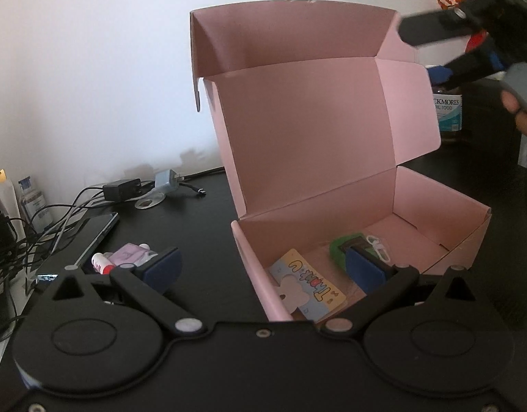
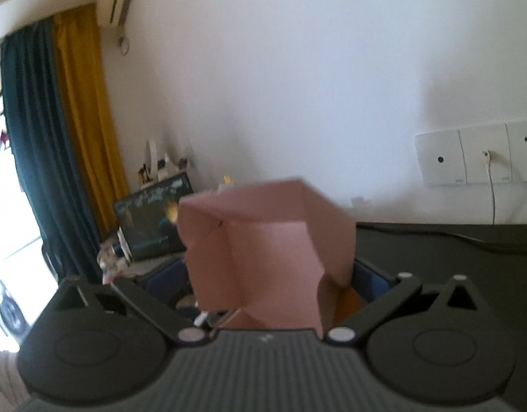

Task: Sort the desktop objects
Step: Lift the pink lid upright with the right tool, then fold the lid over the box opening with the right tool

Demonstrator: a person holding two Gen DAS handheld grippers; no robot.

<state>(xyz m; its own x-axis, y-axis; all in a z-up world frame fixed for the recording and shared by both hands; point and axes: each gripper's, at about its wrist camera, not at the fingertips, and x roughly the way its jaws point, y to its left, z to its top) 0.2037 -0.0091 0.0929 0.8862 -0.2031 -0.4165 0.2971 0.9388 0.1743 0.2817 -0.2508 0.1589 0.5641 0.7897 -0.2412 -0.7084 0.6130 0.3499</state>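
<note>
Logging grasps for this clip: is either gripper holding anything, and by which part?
Neither grips anything. The left gripper is open, straddling the front wall of the pink box. The right gripper is open around the box's raised lid flap, not clamped.

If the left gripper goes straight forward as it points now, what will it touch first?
Most likely the near wall of the pink box: it stands between the open fingers of the left gripper. The right finger already reaches over the box. Depth is hard to judge.

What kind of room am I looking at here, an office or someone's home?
Most likely a home desk in a bedroom or study: a black desktop strewn with tangled charger cables, a mustard-yellow curtain by the window, and an open pink cardboard box holding keepsakes.
</note>
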